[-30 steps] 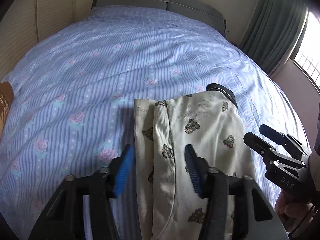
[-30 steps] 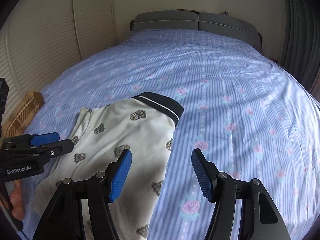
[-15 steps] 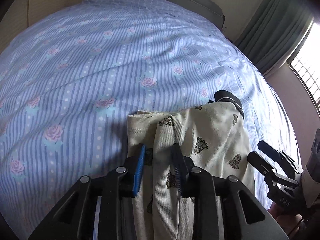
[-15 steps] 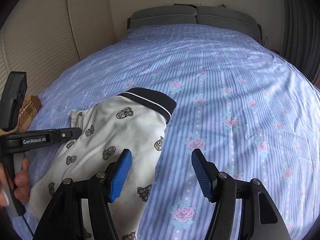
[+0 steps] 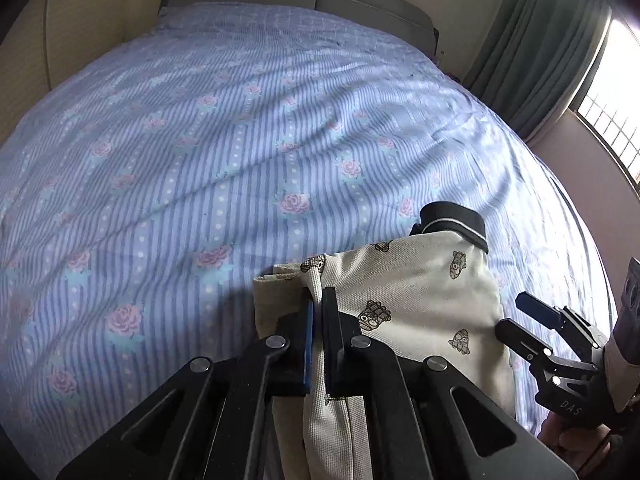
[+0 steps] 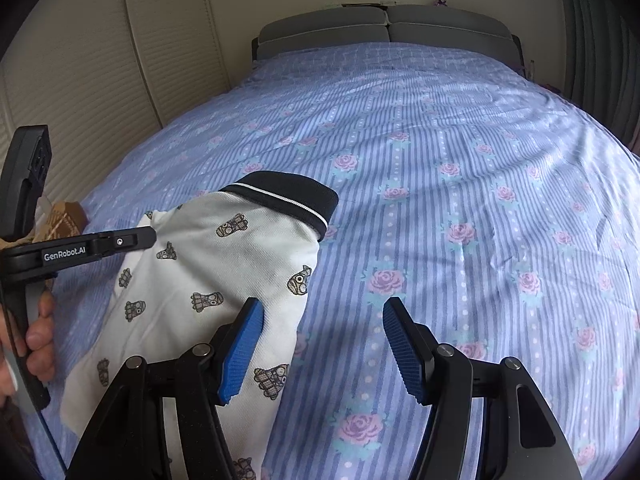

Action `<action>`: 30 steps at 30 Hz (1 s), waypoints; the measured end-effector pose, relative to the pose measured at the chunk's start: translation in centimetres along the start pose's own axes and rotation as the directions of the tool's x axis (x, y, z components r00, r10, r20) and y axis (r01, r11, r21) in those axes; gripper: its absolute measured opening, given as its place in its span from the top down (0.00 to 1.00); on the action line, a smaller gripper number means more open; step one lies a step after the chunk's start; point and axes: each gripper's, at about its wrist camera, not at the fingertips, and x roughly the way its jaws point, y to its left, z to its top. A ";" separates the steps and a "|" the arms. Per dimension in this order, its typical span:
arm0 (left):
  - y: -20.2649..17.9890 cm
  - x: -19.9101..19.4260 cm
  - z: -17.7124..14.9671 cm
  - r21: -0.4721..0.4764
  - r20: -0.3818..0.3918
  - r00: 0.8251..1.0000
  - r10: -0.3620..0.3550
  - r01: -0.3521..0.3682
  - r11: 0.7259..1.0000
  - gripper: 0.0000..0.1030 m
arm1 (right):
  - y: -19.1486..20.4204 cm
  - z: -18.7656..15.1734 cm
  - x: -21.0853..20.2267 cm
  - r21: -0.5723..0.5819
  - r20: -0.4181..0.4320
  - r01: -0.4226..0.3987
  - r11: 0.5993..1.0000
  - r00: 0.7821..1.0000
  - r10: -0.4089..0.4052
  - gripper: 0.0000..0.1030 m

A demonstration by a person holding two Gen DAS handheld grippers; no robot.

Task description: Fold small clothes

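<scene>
A small cream shirt (image 5: 416,300) with brown printed figures and a black collar (image 5: 456,218) lies partly folded on the bed. My left gripper (image 5: 317,300) is shut on a raised fold at the shirt's left edge. In the right wrist view the shirt (image 6: 208,280) lies at lower left, and the left gripper (image 6: 150,236) pinches its far-left corner. My right gripper (image 6: 322,320) is open and hovers over the shirt's right edge, the left pad above the cloth, the right pad above the sheet. It also shows in the left wrist view (image 5: 520,314).
The bed (image 6: 460,184) has a blue striped sheet with pink roses. A grey headboard (image 6: 384,28) stands at the far end. A brown patterned item (image 6: 64,218) lies at the bed's left edge. Curtains (image 5: 536,52) and a window (image 5: 612,136) are at right.
My left gripper moved down onto the shirt's left fold and closed on it, lifting the fold. My right gripper stayed open and shifted only slightly.
</scene>
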 end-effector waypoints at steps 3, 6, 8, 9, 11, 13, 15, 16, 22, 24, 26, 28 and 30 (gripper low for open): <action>-0.1 0.8 -0.3 0.013 -0.026 0.999 0.020 -0.020 1.000 0.89 | 0.2 -0.1 0.1 -0.007 -0.010 -0.004 1.000 1.000 0.004 0.40; 0.1 -0.7 -1.2 -0.004 0.013 1.000 0.029 -0.029 1.000 0.61 | 0.1 -0.1 -0.3 -0.003 -0.007 -0.038 0.999 0.999 0.038 0.40; 0.2 -2.7 -2.5 -0.013 0.060 0.997 0.052 -0.052 0.999 0.39 | 0.1 -0.1 -0.9 -0.011 -0.004 -0.062 0.998 0.998 0.062 0.40; 0.2 -3.6 -3.3 -0.019 0.075 0.995 0.067 -0.066 0.998 0.38 | 0.0 -0.1 -1.1 -0.015 -0.005 -0.075 0.997 0.997 0.075 0.40; 0.4 -5.4 -5.5 -0.047 0.063 0.994 0.089 -0.086 0.995 0.38 | 0.0 -0.1 -1.7 -0.022 -0.004 -0.107 0.994 0.994 0.107 0.40; 0.6 -7.2 -8.1 -0.111 0.057 0.991 0.118 -0.111 0.988 0.38 | 0.0 -0.3 -2.1 -0.029 -0.007 -0.150 0.988 0.989 0.150 0.37; 0.7 -8.6 -10.9 -0.163 0.041 0.993 0.114 -0.106 0.981 0.38 | 0.1 -0.4 -2.4 -0.037 -0.017 -0.189 0.981 0.982 0.188 0.34; 0.9 -9.0 -12.1 -0.189 0.030 0.995 0.095 -0.088 0.978 0.38 | 0.3 -0.5 -2.4 -0.043 -0.024 -0.209 0.977 0.978 0.208 0.34; 1.7 -8.9 -16.4 -0.355 0.006 0.999 0.038 -0.033 0.934 0.38 | 0.7 -0.6 -2.0 -0.050 -0.070 -0.255 0.966 0.965 0.251 0.34; 1.5 -8.2 -16.7 -0.362 0.004 0.999 0.037 -0.033 0.931 0.38 | 0.4 -0.3 -1.5 -0.025 -0.085 -0.266 0.964 0.961 0.263 0.34; 1.1 -8.0 -16.8 -0.366 0.013 0.999 0.035 -0.028 0.930 0.37 | -0.1 0.0 -0.9 0.008 -0.090 -0.271 0.963 0.959 0.270 0.34; 0.9 -7.9 -16.7 -0.364 0.012 0.999 0.031 -0.024 0.931 0.35 | -0.9 0.3 -0.1 0.053 -0.098 -0.275 0.960 0.955 0.279 0.32; 0.7 -7.8 -16.7 -0.366 0.014 1.000 0.027 -0.020 0.931 0.33 | -1.8 0.7 0.9 0.112 -0.110 -0.285 0.952 0.949 0.297 0.30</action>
